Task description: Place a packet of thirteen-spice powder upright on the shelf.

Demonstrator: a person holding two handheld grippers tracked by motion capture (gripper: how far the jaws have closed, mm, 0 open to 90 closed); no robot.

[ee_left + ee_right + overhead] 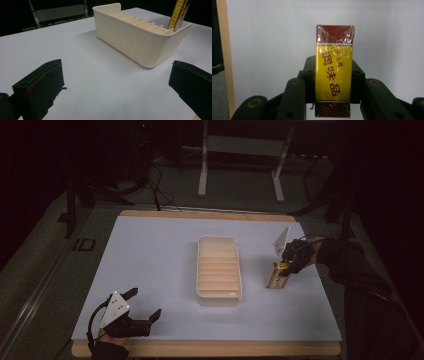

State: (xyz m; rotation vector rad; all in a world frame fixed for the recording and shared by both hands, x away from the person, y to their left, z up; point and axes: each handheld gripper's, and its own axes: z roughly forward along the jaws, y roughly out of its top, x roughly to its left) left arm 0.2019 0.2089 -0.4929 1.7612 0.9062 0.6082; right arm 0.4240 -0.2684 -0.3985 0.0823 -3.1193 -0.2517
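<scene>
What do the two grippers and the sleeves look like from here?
Both grippers, the left gripper and the right gripper, are black, each topped by a grey three-cornered plate with small dots. A black cable loops from the left one. The sleeves are dark.

My left gripper point(117, 87) hovers wide open over the white table point(82, 50), facing a cream ribbed tray point(135, 42); a yellow box point(178, 13) stands behind it.

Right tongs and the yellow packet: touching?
Touching. The right gripper view shows the right tongs with both jaws pressed against the sides of the yellow packet.
</scene>
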